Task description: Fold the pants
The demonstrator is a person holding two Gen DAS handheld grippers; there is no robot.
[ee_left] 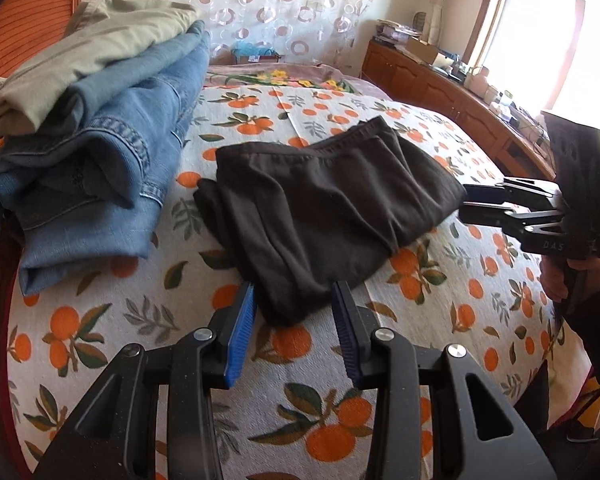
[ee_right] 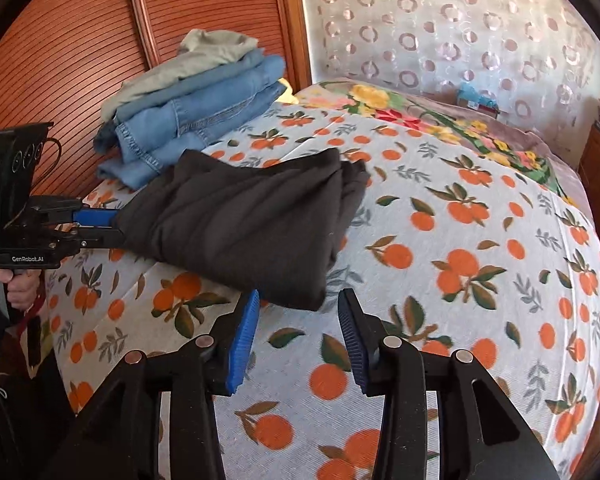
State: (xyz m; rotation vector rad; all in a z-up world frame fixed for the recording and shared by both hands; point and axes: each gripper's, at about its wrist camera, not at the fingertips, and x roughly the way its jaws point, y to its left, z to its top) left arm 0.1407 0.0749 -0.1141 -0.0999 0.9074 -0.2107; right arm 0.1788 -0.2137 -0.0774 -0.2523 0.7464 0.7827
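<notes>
Left gripper (ee_left: 294, 312) stood half-open astride the near corner of the folded dark pants (ee_left: 324, 208) on the bed (ee_left: 260, 400), gripping nothing, with the right gripper (ee_left: 466, 202) at their far edge, probably to square the fold. From the right wrist, the right gripper (ee_right: 298, 314) likewise stood parted and empty before the pants, beside the stacked jeans (ee_right: 196, 120).

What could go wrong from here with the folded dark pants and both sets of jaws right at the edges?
1. The left gripper has a corner of the dark pants between its open jaws; pulling away could snag it and spoil the fold.
2. The right gripper sits open right at another corner, with the same risk.
3. The stack of jeans lies close behind; pushing the pants that way might disturb it.
</notes>
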